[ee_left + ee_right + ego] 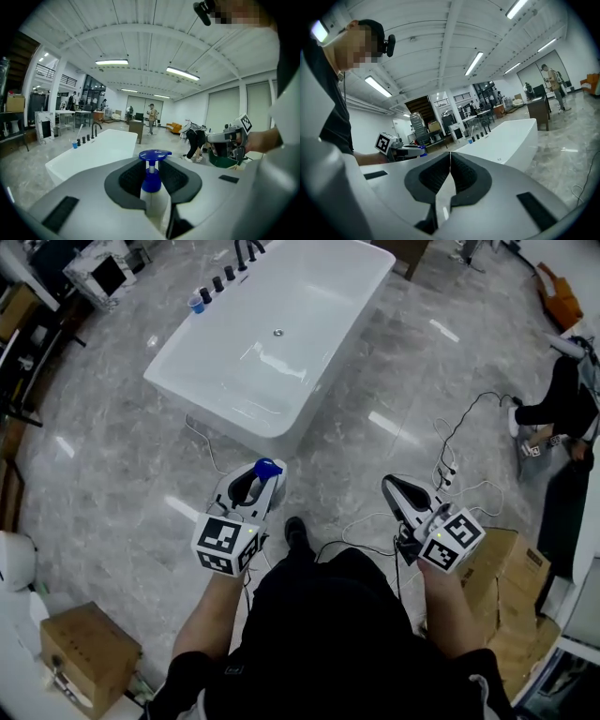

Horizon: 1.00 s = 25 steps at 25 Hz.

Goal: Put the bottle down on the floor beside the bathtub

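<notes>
A white pump bottle (pixel 151 199) with a blue pump head (pixel 267 467) stands upright between the jaws of my left gripper (pixel 251 487), which is shut on it and held in the air. The white bathtub (pixel 272 338) lies ahead on the grey marble floor, its near end just beyond the bottle. In the left gripper view the bathtub (pixel 93 152) shows at the left, past the pump head (pixel 154 155). My right gripper (pixel 405 495) hovers at the right with its jaws shut and nothing in them; its own view shows the pads (pixel 451 174) touching.
Several dark tap fittings and a blue cup (pixel 196 305) stand on the tub's far rim. Cables and a power strip (pixel 446 472) trail over the floor at the right. Cardboard boxes (pixel 86 651) sit at the lower left, more boxes (pixel 508 577) at the right. A person (pixel 561 404) crouches at the right edge.
</notes>
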Motion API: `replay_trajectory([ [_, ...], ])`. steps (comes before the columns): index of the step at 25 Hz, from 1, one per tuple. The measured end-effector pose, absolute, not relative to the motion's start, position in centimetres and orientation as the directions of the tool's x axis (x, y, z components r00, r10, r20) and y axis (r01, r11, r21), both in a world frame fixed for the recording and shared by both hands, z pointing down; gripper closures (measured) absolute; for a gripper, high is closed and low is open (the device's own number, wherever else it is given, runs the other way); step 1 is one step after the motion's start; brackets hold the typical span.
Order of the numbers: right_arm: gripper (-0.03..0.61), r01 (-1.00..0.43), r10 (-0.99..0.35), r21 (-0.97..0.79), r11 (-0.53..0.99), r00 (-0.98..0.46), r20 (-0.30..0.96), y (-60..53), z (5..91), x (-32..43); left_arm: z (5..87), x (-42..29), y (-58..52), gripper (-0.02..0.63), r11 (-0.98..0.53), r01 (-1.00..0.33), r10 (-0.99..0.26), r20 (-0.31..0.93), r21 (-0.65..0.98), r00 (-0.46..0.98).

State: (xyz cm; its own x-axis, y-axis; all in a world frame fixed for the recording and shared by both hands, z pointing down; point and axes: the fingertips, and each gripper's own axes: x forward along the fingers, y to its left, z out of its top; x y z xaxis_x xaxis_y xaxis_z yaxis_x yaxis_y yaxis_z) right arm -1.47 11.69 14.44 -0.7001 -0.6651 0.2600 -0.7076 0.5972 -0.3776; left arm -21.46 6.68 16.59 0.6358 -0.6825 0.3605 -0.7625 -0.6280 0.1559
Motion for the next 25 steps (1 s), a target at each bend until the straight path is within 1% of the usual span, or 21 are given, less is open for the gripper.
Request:
replay_trajectory([
  [6,0.55,-0.713,-0.671,-0.418,0.563,-0.69,0.271,10.2,16.4,-2.9,19.2,-19.0,4.5,0.52,-0.673,-0.709,-0.613,0.378,0.21,0.694],
  [13,0.551,-0.703,-0.679,-0.488,0.517,-0.685,0.266,8.9,18.7,-0.3,21.2,-14.8,3.4,0.52,-0.701,-0.679,-0.556,0.429,0.218,0.712],
  [18,0.551,-0.665,-0.648,-0.537,0.519,-0.716,0.26,6.6,20.4,2.2,22.0,-11.3,1.0,0.52,-0.685,-0.698,-0.555,0.472,0.208,0.685],
  [25,0.551,-0.627,-0.606,-0.536,0.565,-0.757,0.247,1.3,22.2,8.2,21.8,-5.6,-2.9,0.52,-0.644,-0.746,-0.603,0.487,0.171,0.632],
])
